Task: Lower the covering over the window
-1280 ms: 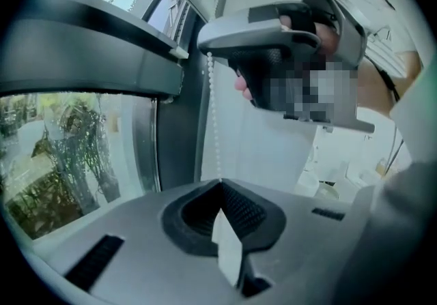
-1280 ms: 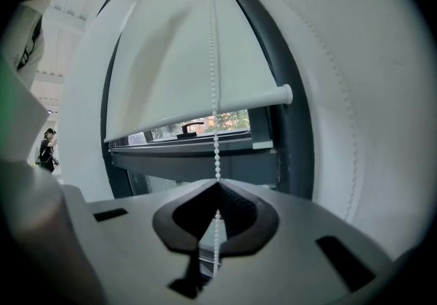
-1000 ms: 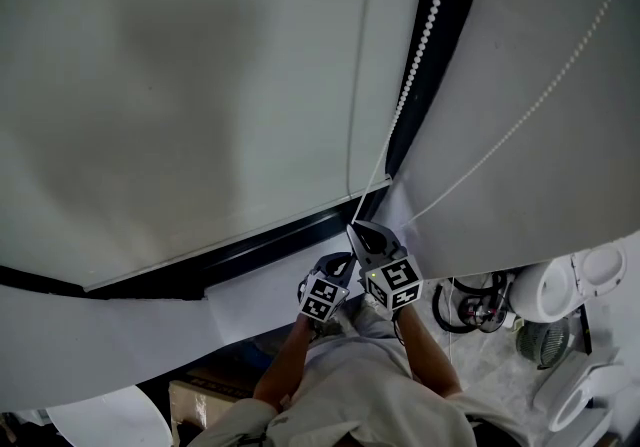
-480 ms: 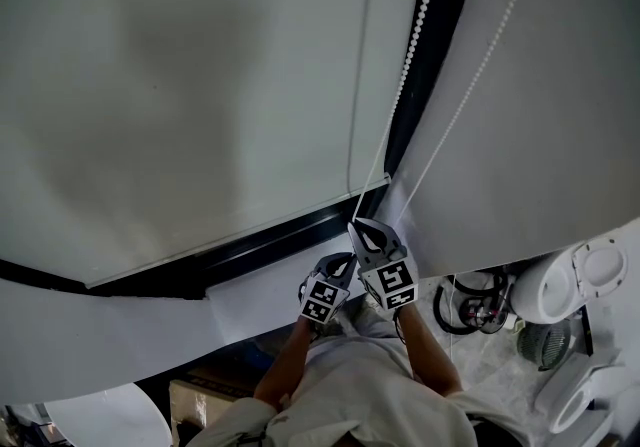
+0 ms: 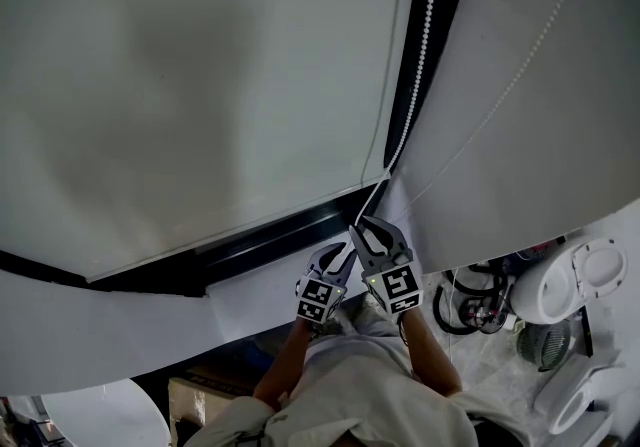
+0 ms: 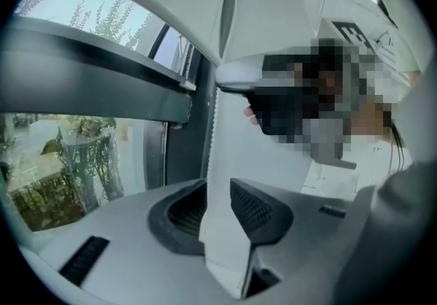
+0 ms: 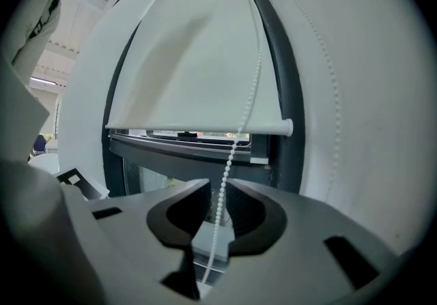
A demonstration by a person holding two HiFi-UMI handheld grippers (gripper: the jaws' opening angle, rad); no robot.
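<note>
Right hand-held gripper [image 7: 217, 191] first: its jaws have just been opening and now stand apart. The bead cord [image 7: 229, 160] runs straight up through the gap with clear space either side, so nothing's pinched. Left hand-held gripper [image 6: 218, 208] is the same story, jaws just opened and loose. Something white with a beaded edge shows in its gap, maybe the same cord against the wall, but I can't tell, and the pads aren't squeezing it. From the head view the left one sits just beside and slightly below the right one, both aimed up at the window.

Going outward, the cord's long axis climbs away from the right jaws, up along the dark window frame [image 5: 450, 35] at the right side of the blind [image 5: 200, 85]. A second strand [image 7: 332, 99] hangs further right across the wall [image 5: 560, 135]. The blind is most of the way down. Its bottom rail [image 7: 198, 125] hangs above the right gripper's tips, with a strip of window [image 7: 205, 138] uncovered beneath it.

My read is that this is a re-grip between pulls. The right gripper is the nearer one, with the cord already lined up in its gap, so it only needs to clamp and drag down along the cord. The main risk I see is catching the wrong strand.
</note>
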